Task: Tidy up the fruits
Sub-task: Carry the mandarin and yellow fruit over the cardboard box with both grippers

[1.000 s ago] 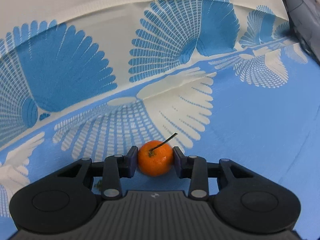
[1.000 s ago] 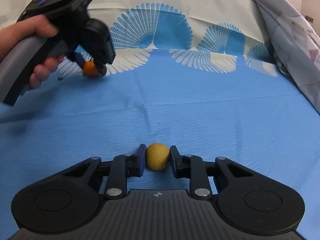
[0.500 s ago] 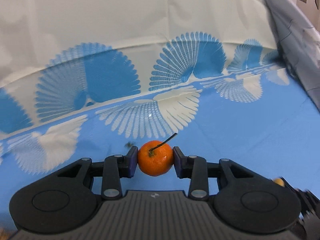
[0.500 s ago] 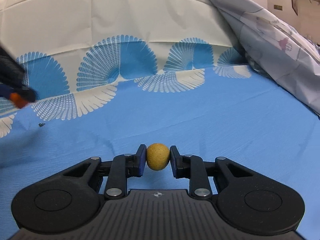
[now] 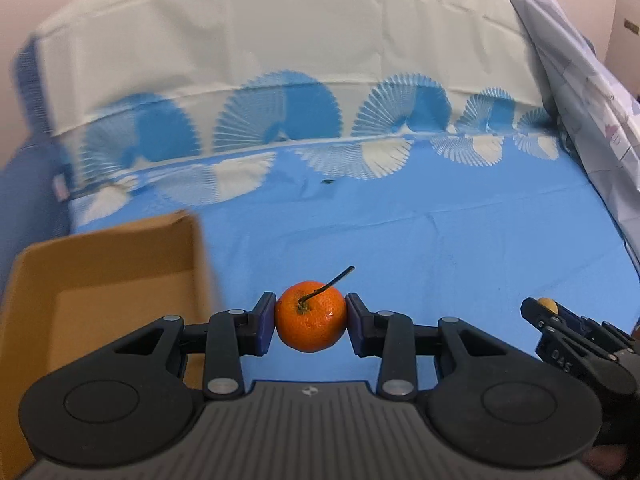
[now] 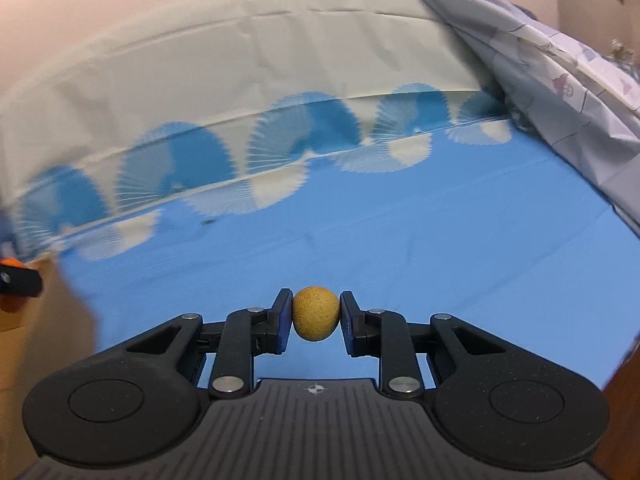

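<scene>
A blue cloth (image 5: 440, 232) covers the desk, a cardboard box (image 5: 100, 280) at its left. The left tool (image 5: 311, 318) clamps an orange (image 5: 311, 316) beside the box; the right tool (image 6: 316, 320) pinches a small yellow fruit (image 6: 316, 318) above the cloth.

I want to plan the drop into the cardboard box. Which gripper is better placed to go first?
Probably the left. The left gripper, shut on the tangerine, has the cardboard box just beside it. The right gripper holds the small yellow fruit farther away.
</scene>
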Available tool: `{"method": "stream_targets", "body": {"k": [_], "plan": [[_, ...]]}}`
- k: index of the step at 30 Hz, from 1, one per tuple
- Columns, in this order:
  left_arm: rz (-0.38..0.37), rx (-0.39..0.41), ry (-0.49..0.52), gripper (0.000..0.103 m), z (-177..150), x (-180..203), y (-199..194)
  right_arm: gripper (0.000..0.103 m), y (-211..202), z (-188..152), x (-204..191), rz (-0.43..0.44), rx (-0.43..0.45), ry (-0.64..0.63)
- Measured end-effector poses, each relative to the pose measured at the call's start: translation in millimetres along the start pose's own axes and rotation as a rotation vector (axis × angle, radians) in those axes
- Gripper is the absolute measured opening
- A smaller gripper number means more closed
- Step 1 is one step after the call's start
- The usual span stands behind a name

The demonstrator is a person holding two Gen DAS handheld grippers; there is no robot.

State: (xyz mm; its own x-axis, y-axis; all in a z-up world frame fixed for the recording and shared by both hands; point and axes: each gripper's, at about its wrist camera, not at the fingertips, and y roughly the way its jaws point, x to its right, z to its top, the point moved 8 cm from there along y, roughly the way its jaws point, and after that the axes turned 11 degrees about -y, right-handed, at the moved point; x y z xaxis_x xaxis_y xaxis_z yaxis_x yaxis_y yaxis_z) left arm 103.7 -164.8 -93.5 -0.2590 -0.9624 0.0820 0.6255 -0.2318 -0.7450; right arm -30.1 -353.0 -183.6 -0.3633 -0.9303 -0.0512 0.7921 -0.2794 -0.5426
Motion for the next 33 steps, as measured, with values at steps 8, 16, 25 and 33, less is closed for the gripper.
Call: {"method": "stream_targets", "body": {"k": [8, 16, 25, 33], "plan": [[0.101, 0.040, -0.078, 0.041, -69.5, -85.4, -127.8, 0.027, -127.7, -42.0, -88.6, 0.249, -0.064, -0.062], [0.182, 0.081, -0.195, 0.041, -126.3, -160.1, -210.2, 0.027, -223.3, -62.0, -156.7, 0.357, 0.014, -0.216], [0.207, 0.129, -0.285, 0.041, -155.7, -205.1, -255.4, 0.027, -261.8, -52.5, -191.3, 0.385, 0.102, -0.321], [0.208, 0.138, -0.315, 0.041, -160.3, -220.3, -261.1, 0.027, -269.3, -54.2, -208.8, 0.389, 0.107, -0.373]]}}
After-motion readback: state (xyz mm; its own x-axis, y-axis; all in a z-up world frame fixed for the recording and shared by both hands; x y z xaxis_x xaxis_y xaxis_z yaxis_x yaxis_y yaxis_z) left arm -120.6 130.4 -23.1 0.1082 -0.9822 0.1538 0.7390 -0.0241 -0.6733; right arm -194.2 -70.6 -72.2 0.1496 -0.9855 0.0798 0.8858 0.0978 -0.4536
